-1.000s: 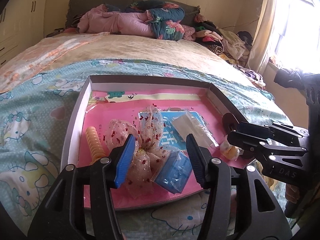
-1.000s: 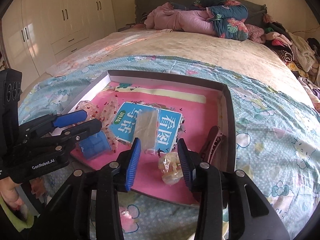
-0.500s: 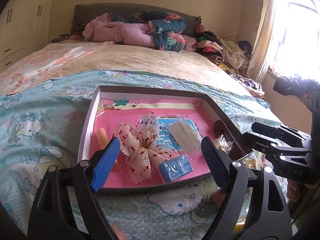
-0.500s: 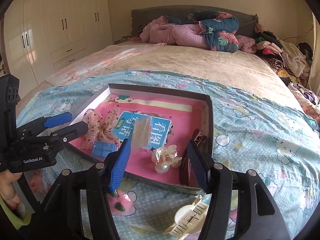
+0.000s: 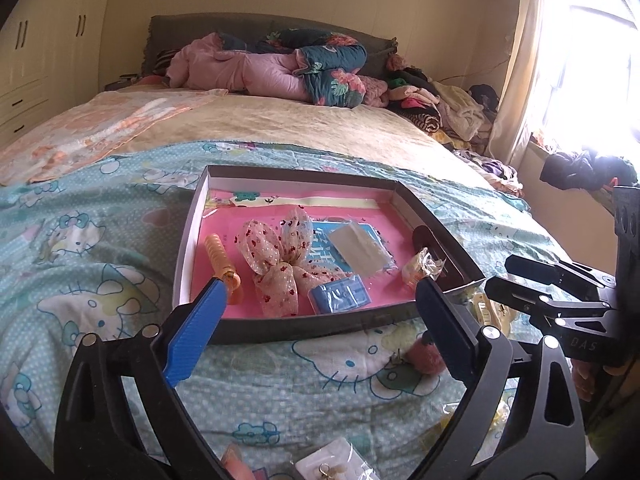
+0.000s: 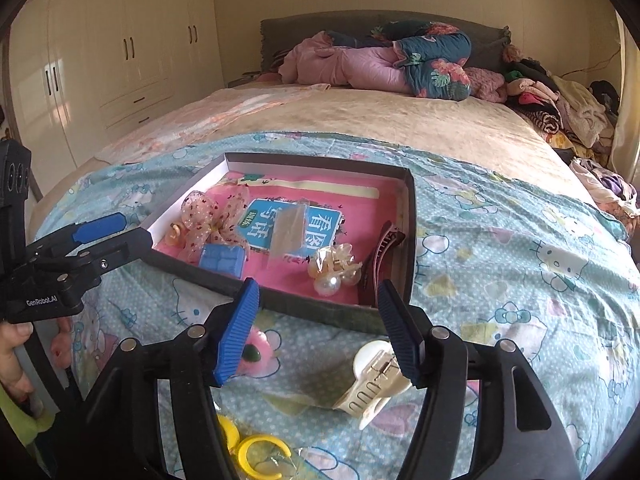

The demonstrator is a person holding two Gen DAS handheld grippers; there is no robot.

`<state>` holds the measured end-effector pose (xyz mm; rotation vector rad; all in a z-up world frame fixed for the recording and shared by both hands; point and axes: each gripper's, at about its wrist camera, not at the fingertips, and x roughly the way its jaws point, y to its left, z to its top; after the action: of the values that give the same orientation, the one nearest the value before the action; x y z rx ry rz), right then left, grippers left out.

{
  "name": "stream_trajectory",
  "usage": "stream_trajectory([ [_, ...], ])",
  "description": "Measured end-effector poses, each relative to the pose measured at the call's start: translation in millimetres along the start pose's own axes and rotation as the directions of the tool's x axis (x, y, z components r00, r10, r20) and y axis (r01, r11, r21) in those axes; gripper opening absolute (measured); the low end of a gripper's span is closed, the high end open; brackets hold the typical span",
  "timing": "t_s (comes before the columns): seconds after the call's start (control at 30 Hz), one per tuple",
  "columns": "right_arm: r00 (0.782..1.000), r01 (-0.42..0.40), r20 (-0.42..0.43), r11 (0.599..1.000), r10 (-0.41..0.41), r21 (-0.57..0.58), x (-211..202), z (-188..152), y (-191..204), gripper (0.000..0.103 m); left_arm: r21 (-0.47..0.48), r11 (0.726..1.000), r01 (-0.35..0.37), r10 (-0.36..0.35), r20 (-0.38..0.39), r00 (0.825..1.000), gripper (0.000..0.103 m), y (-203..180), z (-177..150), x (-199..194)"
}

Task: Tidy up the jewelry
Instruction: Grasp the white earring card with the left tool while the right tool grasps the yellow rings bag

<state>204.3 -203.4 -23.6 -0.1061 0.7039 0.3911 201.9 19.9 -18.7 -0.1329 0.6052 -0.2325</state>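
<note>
Both grippers have drawn back from the tray since the earlier frames, and their jaws have just been opening, with nothing between them.

From the left wrist view, the left gripper (image 5: pixel 316 320) hangs over the near rim of the dark tray (image 5: pixel 304 330), its fingers (image 5: pixel 192 332) spread wide and empty. Inside the tray, on a pink liner, lie an orange spiral hair tie (image 5: pixel 222 264), a sheer pink bow with red dots (image 5: pixel 280 256), a small blue box (image 5: pixel 340 299), a clear flat packet (image 5: pixel 360 250) and a wrapped earring bundle (image 5: pixel 420 270). On the Hello Kitty bedsheet (image 5: pixel 100 280) in front of the tray rests a pink fuzzy piece (image 5: pixel 426 354), and at the lower edge a white card with an earring (image 5: pixel 332 468). The right gripper (image 5: pixel 532 284) is seen at the right side.

From the right wrist view, the right gripper (image 6: pixel 320 328) has its fingers (image 6: pixel 236 332) parted and holds nothing. Just below them on the bedsheet lies a cream claw clip (image 6: pixel 376 380), beside it a pink flower piece (image 6: pixel 254 354), and nearer the camera some yellow rings (image 6: pixel 256 450). In the tray are the pearl earrings (image 6: pixel 334 272) and a brown hair clip (image 6: pixel 380 250).

The cream claw clip is probably the next thing to take. It looks light, stiff plastic and somewhat slippery; the fingers should close across its body near the hinge, not on the teeth. The yellow rings are thin and could slip out.
</note>
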Motion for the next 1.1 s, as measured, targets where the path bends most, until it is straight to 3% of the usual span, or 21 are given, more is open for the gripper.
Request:
stream_trajectory([
  [0.2, 1.0, 0.002, 0.006, 1.0, -0.002, -0.012, -11, -13, 7, 0.068, 0.007, 1.0, 0.001, -0.001, 0.021, 1.0, 0.091, -3, -6, -14],
  [0.6, 0.999, -0.014, 0.048, 0.998, 0.017, -0.056, -33, -34, 25, 0.069, 0.006, 1.0, 0.003, -0.004, 0.048, 0.999, 0.092, -4, -22, -36],
  [1.03, 0.999, -0.035, 0.022, 0.996, 0.037, -0.078, -33, -55, 38, 0.07, -0.001, 1.0, -0.002, 0.002, 0.015, 1.0, 0.092, -4, -40, -43],
  [1.1, 0.999, -0.043, 0.013, 0.996, 0.044, -0.08, -33, -59, 39, 0.074, -0.004, 1.0, -0.004, 0.004, 0.004, 1.0, 0.092, -4, -44, -42],
])
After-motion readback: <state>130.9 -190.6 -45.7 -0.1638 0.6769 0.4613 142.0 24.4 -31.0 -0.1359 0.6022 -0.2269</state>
